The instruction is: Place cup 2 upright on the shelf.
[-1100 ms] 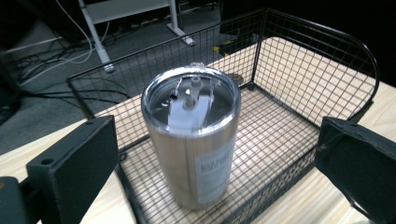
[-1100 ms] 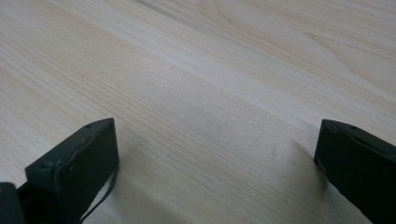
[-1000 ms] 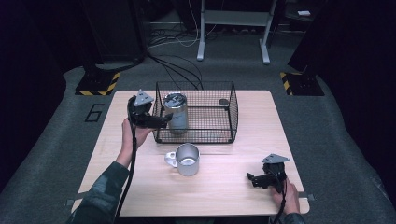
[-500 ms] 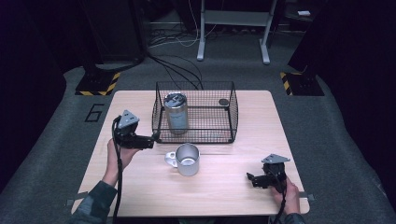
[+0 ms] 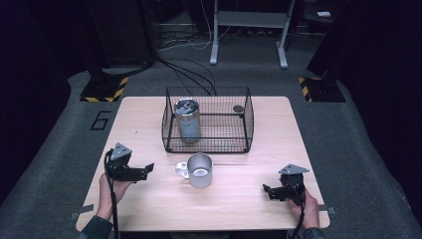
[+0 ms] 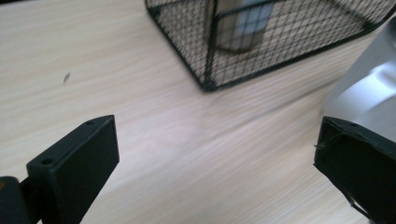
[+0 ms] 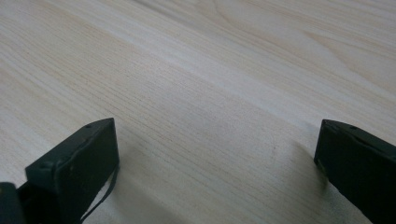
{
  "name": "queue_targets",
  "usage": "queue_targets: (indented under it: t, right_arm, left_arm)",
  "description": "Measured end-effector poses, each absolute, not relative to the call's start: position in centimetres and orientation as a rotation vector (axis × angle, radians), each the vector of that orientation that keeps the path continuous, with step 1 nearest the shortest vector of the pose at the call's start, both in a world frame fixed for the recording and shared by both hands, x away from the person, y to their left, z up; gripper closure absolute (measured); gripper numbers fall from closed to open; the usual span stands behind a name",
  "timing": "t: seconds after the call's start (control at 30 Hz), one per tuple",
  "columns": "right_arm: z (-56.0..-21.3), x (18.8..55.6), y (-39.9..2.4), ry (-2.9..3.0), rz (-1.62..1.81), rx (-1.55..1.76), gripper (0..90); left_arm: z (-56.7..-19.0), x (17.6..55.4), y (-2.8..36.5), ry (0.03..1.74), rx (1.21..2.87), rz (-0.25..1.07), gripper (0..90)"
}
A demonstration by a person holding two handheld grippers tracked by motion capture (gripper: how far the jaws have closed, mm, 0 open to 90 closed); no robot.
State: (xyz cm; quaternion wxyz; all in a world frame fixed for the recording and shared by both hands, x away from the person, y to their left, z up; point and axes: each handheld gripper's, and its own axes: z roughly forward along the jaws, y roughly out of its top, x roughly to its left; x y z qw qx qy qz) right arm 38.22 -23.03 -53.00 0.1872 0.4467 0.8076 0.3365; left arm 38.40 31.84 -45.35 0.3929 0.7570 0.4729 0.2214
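A steel canister (image 5: 187, 120) stands upright in the left part of a black wire basket (image 5: 246, 130) at the back of the wooden table (image 5: 149, 209). A metal mug (image 5: 199, 170) stands in front of the basket, handle to the left. My left gripper (image 5: 144, 170) is open at the table's left, pointing right toward the mug, a short way from it. In the left gripper view the mug (image 6: 371, 91) shows at the right edge and the basket's corner (image 6: 208, 84) lies ahead. My right gripper (image 5: 267, 191) is open near the front right, low over bare wood (image 7: 210, 93).
A small dark round object (image 5: 238, 108) lies in the basket's back right corner. Beyond the table are cables (image 5: 189, 74), a metal stand (image 5: 249, 35) and yellow-black striped floor blocks (image 5: 104, 88). Bare wood lies between mug and right gripper.
My left gripper has drawn back from the basket's left side, toward the front left of the table, leaving the canister standing in the basket. The right gripper has stayed put.
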Motion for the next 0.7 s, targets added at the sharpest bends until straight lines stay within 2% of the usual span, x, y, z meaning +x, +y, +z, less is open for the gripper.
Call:
queue_targets:
  t: [0.37,0.47,0.6,0.7]
  right_arm:
    - [-53.0,38.3,-23.1,2.276,0.960,1.243,0.0]
    - [-53.0,38.2,-23.1,2.275,0.952,1.262,0.0]
    - [-53.0,38.0,-22.9,2.237,0.947,1.291,0.0]
    - [-53.0,37.9,-22.9,2.233,0.946,1.299,0.0]
  left_arm:
    - [-51.5,40.0,34.3,1.284,2.060,0.495,0.0]
    - [-52.4,40.3,34.5,1.281,2.082,0.466,0.0]
    - [-53.2,40.4,34.7,1.231,2.048,0.531,0.0]
    - [-53.1,40.5,34.9,1.204,2.083,0.518,0.0]
